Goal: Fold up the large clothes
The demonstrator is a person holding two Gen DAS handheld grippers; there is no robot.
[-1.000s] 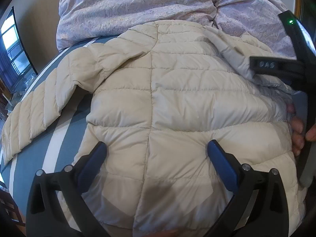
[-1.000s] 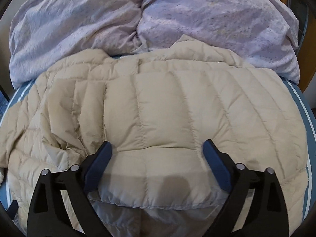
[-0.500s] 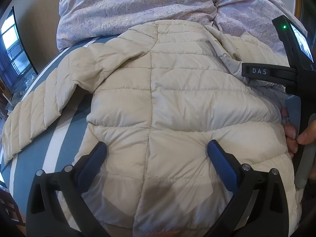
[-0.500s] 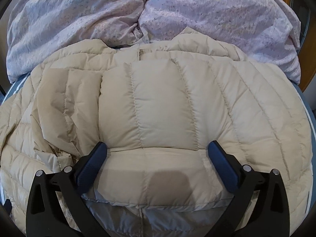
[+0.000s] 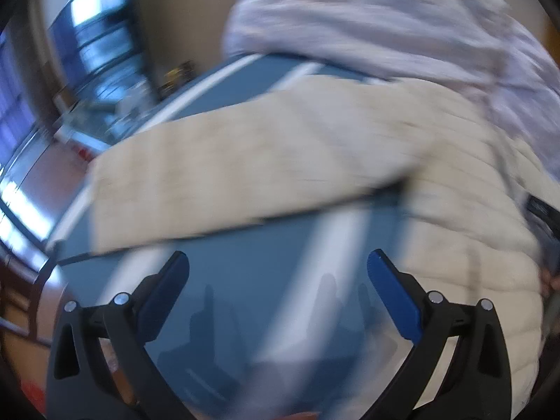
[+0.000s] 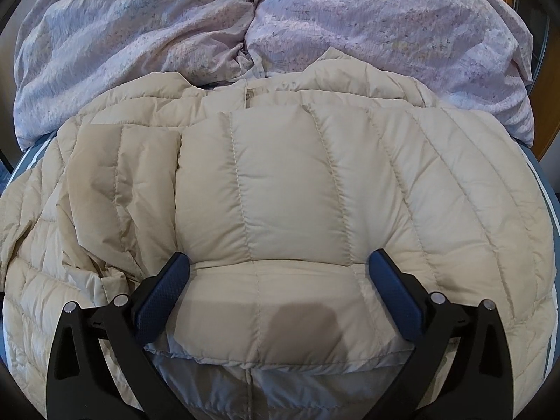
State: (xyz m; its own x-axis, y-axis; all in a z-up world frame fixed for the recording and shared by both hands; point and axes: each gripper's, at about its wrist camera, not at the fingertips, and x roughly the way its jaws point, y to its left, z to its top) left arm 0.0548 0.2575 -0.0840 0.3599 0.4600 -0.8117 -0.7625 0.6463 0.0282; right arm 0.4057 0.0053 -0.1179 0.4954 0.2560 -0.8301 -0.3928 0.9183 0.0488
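This is a bedroom in a home; beyond the open jaws in the right wrist view a crumpled lilac duvet (image 6: pixel 315 35) with a small print lies in a heap across the far side of a bed; a blue bedsheet (image 5: pixel 252 280) with white stripes covers the mattress and fills the space between the jaws in the left wrist view; to the left of the jaws there, past the edge of the bed, a large window (image 5: pixel 94 45) lets daylight in, and a plain beige wall (image 5: pixel 182 10) stands beside it; the view is blurred.
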